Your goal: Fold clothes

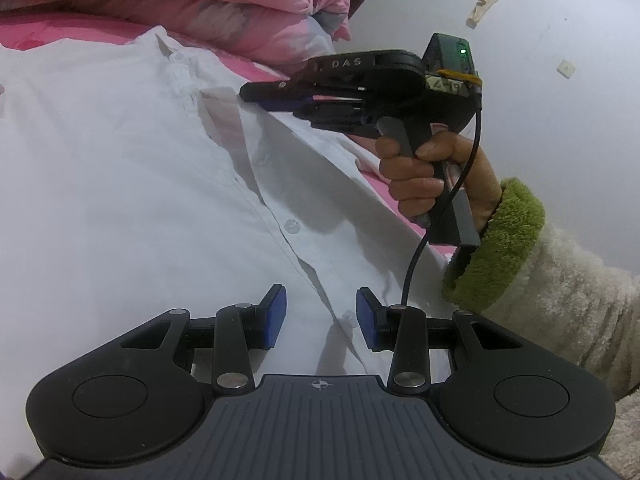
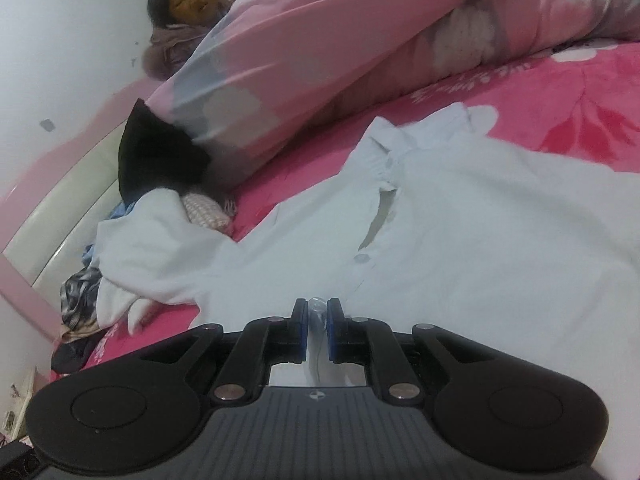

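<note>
A white button-up shirt (image 1: 120,180) lies spread face up on a pink bed. My left gripper (image 1: 322,316) hovers open just above the button placket near the hem, with nothing between its blue pads. My right gripper (image 1: 250,94), held by a hand (image 1: 420,176) in a green-cuffed sleeve, reaches the shirt's front edge higher up, where a fold of cloth stands raised. In the right wrist view the right gripper (image 2: 317,326) has its pads almost together, pinching a thin strip of the shirt (image 2: 480,240) with a clear button at their tips.
A bunched pink quilt (image 2: 320,40) lies along the far side of the bed cover (image 2: 560,100). A black garment (image 2: 156,152) and a heap of other clothes (image 2: 80,300) sit by the bed's edge. A person (image 2: 180,0) lies beyond the quilt. A white wall (image 1: 560,140) is on the right.
</note>
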The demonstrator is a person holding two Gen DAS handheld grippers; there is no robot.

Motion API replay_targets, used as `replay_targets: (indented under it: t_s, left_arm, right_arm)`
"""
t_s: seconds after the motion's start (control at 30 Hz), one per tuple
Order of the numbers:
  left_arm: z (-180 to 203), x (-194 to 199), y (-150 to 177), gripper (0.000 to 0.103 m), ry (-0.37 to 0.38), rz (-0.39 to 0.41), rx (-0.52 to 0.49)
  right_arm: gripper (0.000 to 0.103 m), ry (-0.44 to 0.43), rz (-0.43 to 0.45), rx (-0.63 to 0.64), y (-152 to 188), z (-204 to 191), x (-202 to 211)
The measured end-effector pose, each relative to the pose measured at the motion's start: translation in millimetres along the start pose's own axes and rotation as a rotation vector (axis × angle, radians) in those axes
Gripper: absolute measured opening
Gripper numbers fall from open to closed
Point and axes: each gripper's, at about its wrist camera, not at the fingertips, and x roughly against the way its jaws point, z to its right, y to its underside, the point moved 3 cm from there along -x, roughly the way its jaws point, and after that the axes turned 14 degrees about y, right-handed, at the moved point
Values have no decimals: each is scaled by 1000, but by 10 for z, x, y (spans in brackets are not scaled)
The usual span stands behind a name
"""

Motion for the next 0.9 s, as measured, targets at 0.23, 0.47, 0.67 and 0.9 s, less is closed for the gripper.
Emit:
replay_targets:
  t_s: [0.23, 0.47, 0.67, 0.9]
  left_arm:
    - [12, 77, 23, 38, 7, 4, 13]
    - [13, 92, 20, 38, 2, -1, 8]
    - [6, 99, 3, 38, -1, -4, 7]
    - [-50, 129, -17, 38, 24, 4, 14]
  right_arm:
    - [10, -76, 29, -192, -107, 285, 42]
    - [10, -306, 105, -497, -105, 693, 124]
    - [10, -252, -26, -241, -76, 360, -59]
    - [23, 33, -118, 133, -137, -62, -160]
